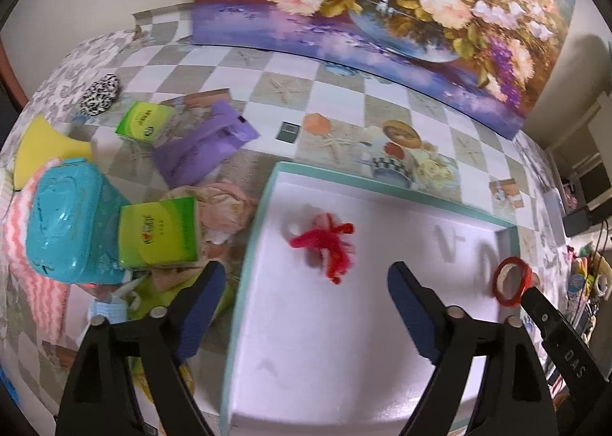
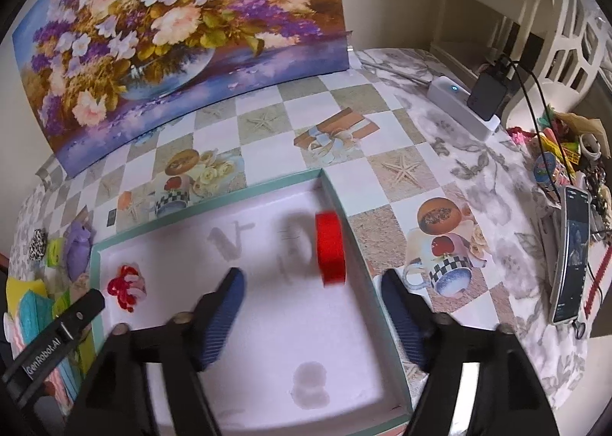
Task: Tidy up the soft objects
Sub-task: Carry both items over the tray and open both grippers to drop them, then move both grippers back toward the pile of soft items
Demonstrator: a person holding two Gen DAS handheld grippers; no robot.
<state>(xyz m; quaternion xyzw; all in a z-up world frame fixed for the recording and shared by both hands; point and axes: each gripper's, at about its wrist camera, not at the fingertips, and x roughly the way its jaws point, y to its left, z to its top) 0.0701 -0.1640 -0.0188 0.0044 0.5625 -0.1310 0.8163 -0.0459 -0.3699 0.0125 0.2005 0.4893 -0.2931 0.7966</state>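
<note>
Left wrist view first: the left gripper (image 1: 306,283) hung over the near-left part of the shallow box (image 1: 244,263), fingers spread wide with nothing between the pads. Ahead of the fingertips, well apart from them, a red yarn tuft (image 1: 327,244) lay on the white floor of the box, looking freshly dropped; blur around it made its exact outline hard to read. To the left of the left finger, outside the box wall, sat the unsorted heap: a teal wipes case (image 1: 65,218), a green tissue pack (image 1: 158,233), a second green pack (image 1: 147,122), a purple pouch (image 1: 199,145) and a yellow sponge (image 1: 44,147), apparently kept together as the pile to draw from.

Right wrist view: the right gripper (image 2: 311,283) stood equally wide and empty, its right finger outside the box's right wall and its left finger over the floor. A red ring (image 2: 331,248), standing on edge and blurred, was just beyond the fingertips, close to that wall; I could not tell whether it had settled. Judged from this layout, each hand was dealing with its own side of the box, which would keep the two clear of each other. A phone (image 2: 572,256) lay well to the right, uninvolved.
</note>
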